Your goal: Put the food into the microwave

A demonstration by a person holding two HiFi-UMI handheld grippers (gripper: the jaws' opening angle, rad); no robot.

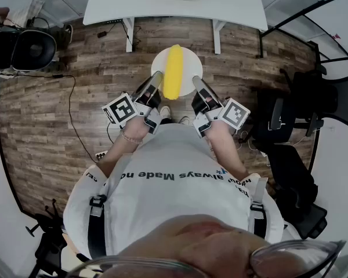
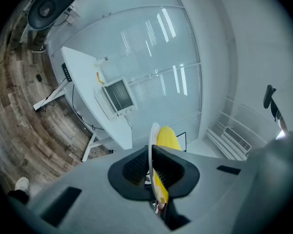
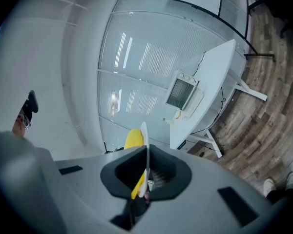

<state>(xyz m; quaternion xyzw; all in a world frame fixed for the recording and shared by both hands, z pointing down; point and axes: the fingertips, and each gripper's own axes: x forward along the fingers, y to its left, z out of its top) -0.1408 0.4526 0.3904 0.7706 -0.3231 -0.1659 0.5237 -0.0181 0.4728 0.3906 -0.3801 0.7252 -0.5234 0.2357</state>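
Where the yellow food (image 1: 173, 71) lies on the round white plate (image 1: 191, 68), its long axis runs straight away from you in the head view. One tip points toward the white table (image 1: 174, 4) ahead and the other back toward your chest. It sits along the middle of the plate and reaches about to the far rim. You hold the plate in the air above the wood floor (image 1: 40, 120), short of the table and apart from it. The left gripper (image 1: 153, 87) is clamped on the plate's left rim and the right gripper (image 1: 198, 87) on its right rim, one on each side of the food. In the left gripper view the plate shows edge-on as a thin white line pinched between the two dark pads, with the food just to its right. In the right gripper view the same thin rim is pinched between that gripper's jaws, with the food just to its left. Both gripper views show the microwave (image 2: 118, 95) standing on the table, well ahead of the plate. Black office chairs (image 1: 319, 103) stand on the floor to your right.
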